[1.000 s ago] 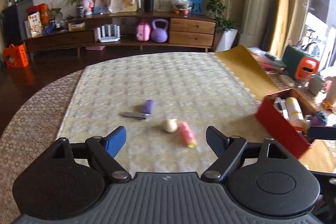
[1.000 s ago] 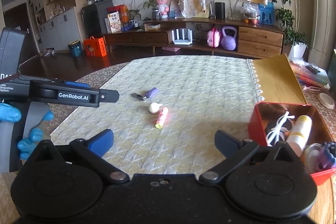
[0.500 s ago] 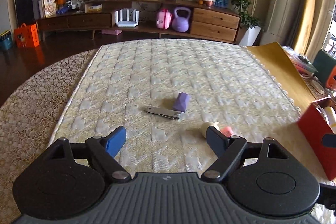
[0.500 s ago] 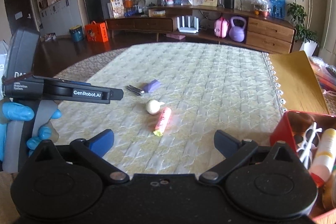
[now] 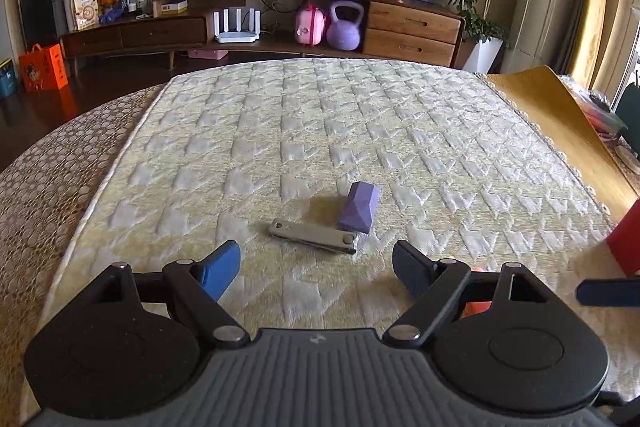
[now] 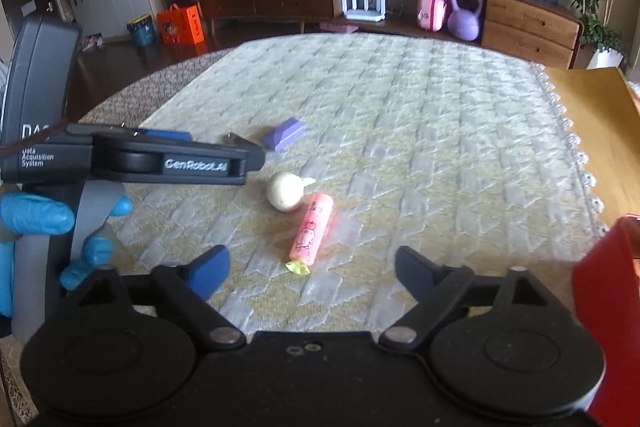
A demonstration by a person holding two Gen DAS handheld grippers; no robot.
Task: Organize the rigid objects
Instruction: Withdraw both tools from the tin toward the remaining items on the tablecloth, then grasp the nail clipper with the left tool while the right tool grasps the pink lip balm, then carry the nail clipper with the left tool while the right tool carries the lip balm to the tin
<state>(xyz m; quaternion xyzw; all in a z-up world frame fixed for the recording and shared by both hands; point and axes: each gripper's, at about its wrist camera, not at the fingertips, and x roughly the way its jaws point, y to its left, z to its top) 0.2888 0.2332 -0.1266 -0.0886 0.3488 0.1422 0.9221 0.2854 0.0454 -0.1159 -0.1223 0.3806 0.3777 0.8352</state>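
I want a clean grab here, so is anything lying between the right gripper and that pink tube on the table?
Nothing visible. The right gripper has its jaws closing with only bare tablecloth before the pink tube. The white ball lies just beyond the tube's far end, and the left gripper is off to the side.

The quilt (image 5: 360, 131) is matt woven cloth with a raised pattern; the clipper (image 5: 313, 236) is brushed metal, the purple block (image 5: 358, 207) matt and faceted, the pink tube (image 6: 312, 231) glossy wrapper, the box (image 6: 608, 291) smooth red
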